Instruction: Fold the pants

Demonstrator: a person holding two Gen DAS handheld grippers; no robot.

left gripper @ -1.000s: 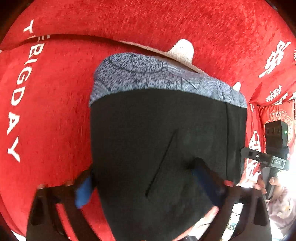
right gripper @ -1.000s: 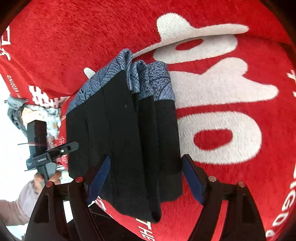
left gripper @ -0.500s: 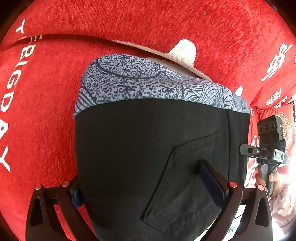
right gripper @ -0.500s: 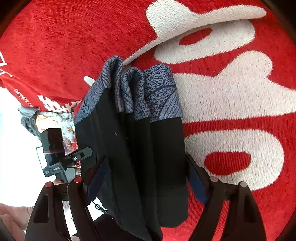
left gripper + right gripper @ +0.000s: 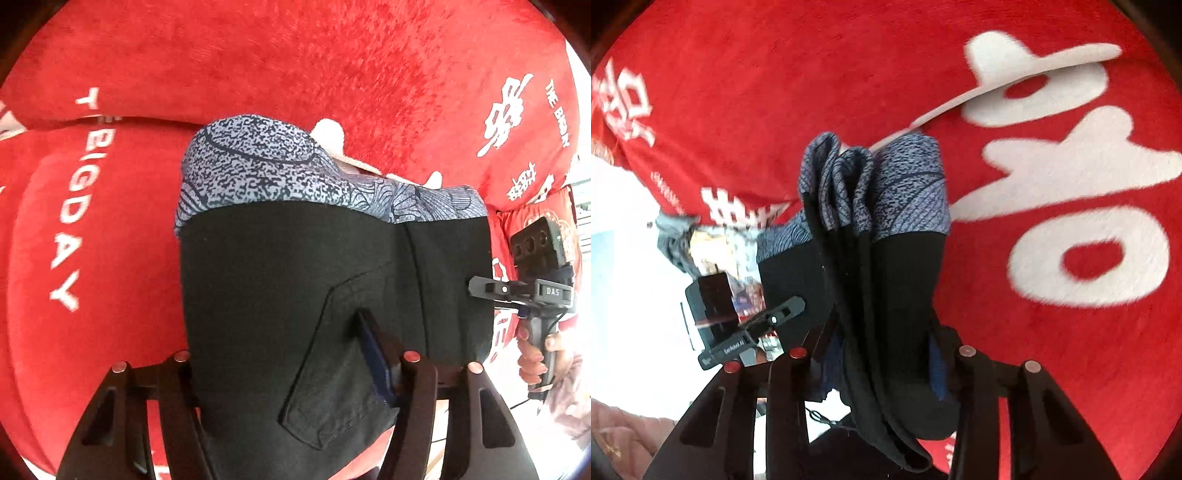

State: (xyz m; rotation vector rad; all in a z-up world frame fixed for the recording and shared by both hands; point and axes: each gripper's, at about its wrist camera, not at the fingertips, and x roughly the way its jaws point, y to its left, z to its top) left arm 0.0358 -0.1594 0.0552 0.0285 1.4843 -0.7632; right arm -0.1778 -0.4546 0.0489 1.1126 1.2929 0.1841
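Note:
The black pants (image 5: pixel 295 288) with a grey patterned waistband (image 5: pixel 266 170) are folded into a thick stack and held up above the red cover. My left gripper (image 5: pixel 280 373) is shut on the stack's near edge by the back pocket; its left finger is hidden by cloth. My right gripper (image 5: pixel 882 354) is shut on the pants (image 5: pixel 886 280) at the other side, where the layers show edge-on. The right gripper (image 5: pixel 532 291) shows at the right of the left wrist view, and the left gripper (image 5: pixel 750 332) at the left of the right wrist view.
A red plush cover (image 5: pixel 332 74) with white lettering (image 5: pixel 74 206) lies under and behind the pants. Large white characters (image 5: pixel 1071 184) mark it in the right wrist view. Bright floor and a pile of cloth (image 5: pixel 676 236) lie beyond the cover's left edge.
Both grippers have closed in on the folded pants and now clamp the stack. The pants have lifted and tilted slightly off the red cover.

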